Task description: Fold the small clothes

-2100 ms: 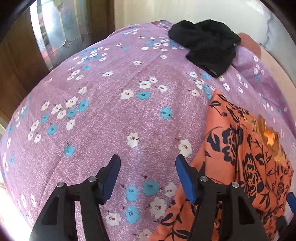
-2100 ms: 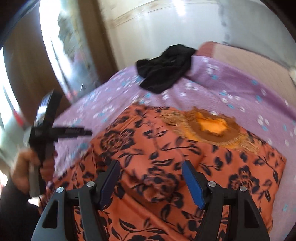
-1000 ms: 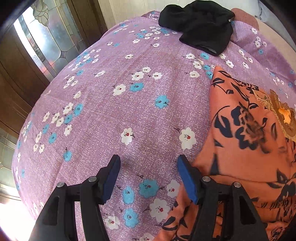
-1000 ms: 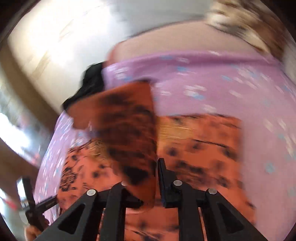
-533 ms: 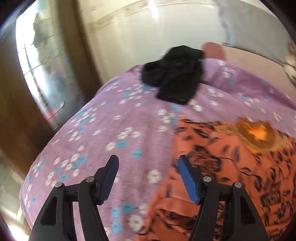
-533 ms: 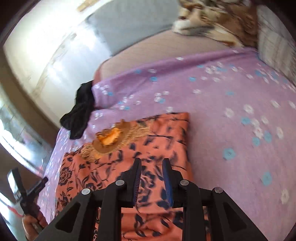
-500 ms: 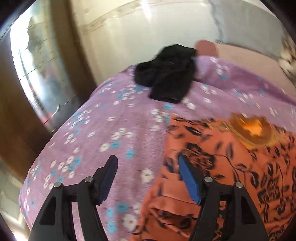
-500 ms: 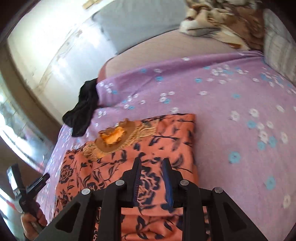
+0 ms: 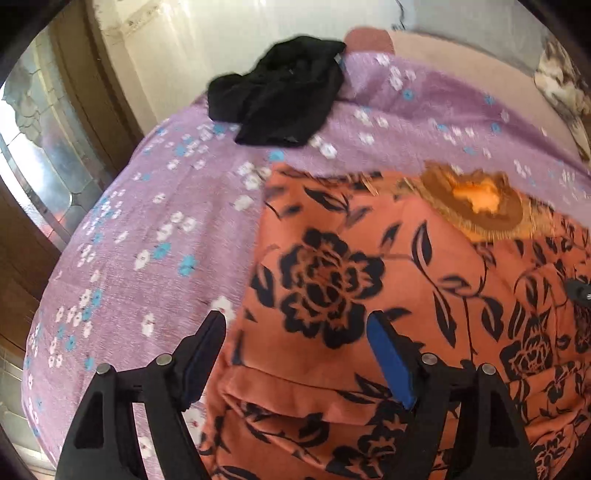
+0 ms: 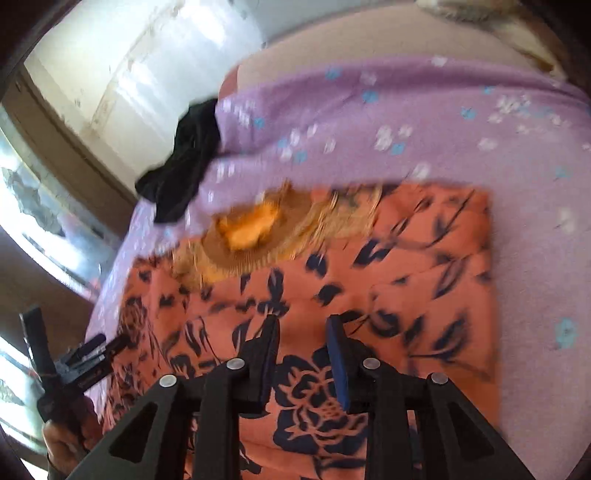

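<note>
An orange garment with black flowers point(image 9: 388, 280) and a gold embroidered neckline point(image 9: 476, 199) lies on the purple flowered bedsheet point(image 9: 147, 229); it also shows in the right wrist view point(image 10: 406, 266). My left gripper point(image 9: 295, 347) is open and empty, hovering over the garment's left edge. My right gripper point(image 10: 301, 347) is partly open and empty, just above the middle of the garment. The left gripper shows at the lower left of the right wrist view point(image 10: 85, 358).
A crumpled black garment point(image 9: 280, 92) lies at the far end of the bed, also in the right wrist view point(image 10: 184, 155). A wooden door with patterned glass point(image 9: 44, 155) stands at the left. A pale wall point(image 9: 221, 29) is behind the bed.
My right gripper let go of the garment's flap, which now lies folded flat, and its jaws opened a little. My left gripper moved right, over the garment's left edge.
</note>
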